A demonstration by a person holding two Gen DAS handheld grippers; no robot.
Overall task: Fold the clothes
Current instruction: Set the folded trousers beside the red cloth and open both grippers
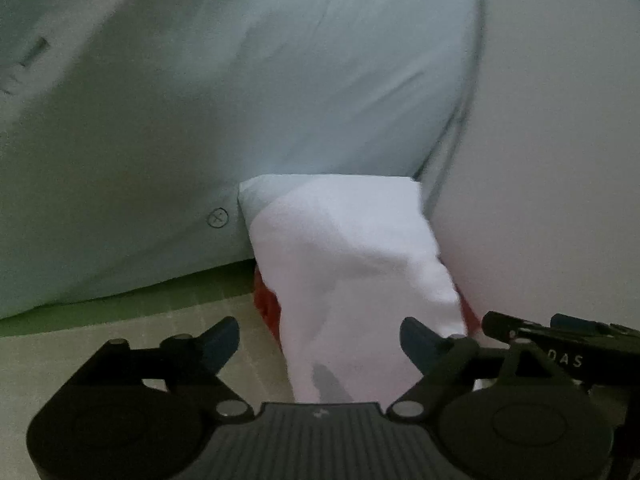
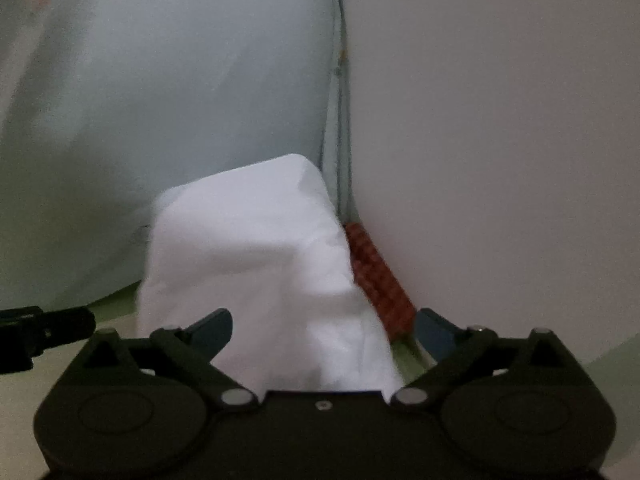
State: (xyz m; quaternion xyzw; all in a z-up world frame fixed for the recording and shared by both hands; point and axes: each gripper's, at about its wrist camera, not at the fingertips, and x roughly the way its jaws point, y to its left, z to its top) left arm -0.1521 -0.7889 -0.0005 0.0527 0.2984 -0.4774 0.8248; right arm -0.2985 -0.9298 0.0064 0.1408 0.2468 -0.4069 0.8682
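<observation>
Both tongs point a little downward, side by side. The left gripper (image 1: 320,340) has its jaws spread wide, and the white folded garment (image 1: 344,264) lies between them, not pinched. The right gripper (image 2: 324,330) is spread wide too, with the same garment (image 2: 256,256) between its jaws, loose. Just behind the garment lies a red checkered cloth (image 2: 378,280), and beyond it a pale blue pillow (image 1: 240,100) blocks the way ahead.

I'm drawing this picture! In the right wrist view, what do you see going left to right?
The other claw's dark tip, then the pale blue pillow, white folded cloth, red checked cloth, and the plain wall.
</observation>
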